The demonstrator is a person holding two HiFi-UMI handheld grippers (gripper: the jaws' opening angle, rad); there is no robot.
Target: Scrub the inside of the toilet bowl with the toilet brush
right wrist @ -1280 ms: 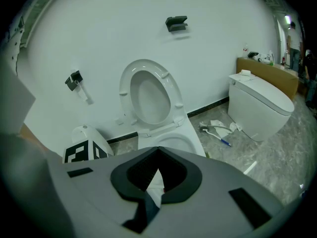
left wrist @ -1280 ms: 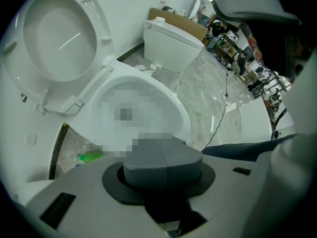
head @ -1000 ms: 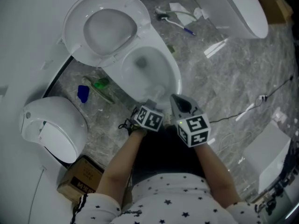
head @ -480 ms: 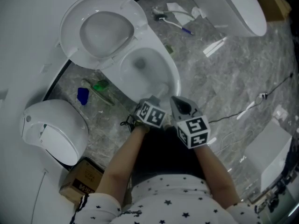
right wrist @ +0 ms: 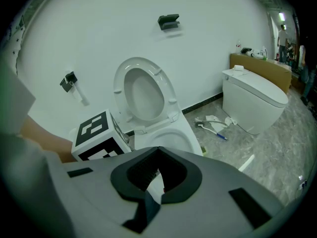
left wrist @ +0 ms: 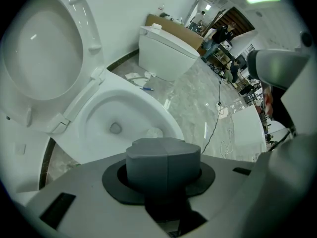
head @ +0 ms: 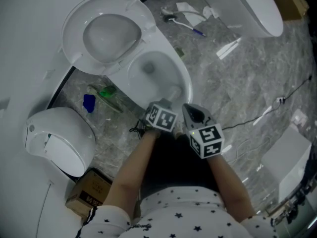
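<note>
The white toilet [head: 184,78] stands with its lid [head: 106,31] raised; its bowl [left wrist: 116,120] is open in front of both grippers. A pale brush head [head: 173,91] sits inside the bowl's near wall and shows just past the pads [left wrist: 154,132]. My left gripper [head: 166,107] is at the bowl's near rim. Its grey pads [left wrist: 148,165] are pressed together and hide the toilet brush handle. My right gripper [head: 190,108] hovers close beside it, to the right. In the right gripper view a white sliver [right wrist: 154,185] shows between the dark pads [right wrist: 136,170], and their gap is unclear.
A second toilet [head: 242,9] stands at the back right, with a small brush and papers [head: 185,20] on the floor before it. Left of the bowl lie a blue item [head: 88,102], a green item [head: 106,90], a white domed unit [head: 59,140] and a cardboard box [head: 88,195]. A cable [head: 257,118] runs right.
My left gripper has edged up and to the right toward the bowl rim, and the brush head shifted with it. The right gripper has barely moved.
</note>
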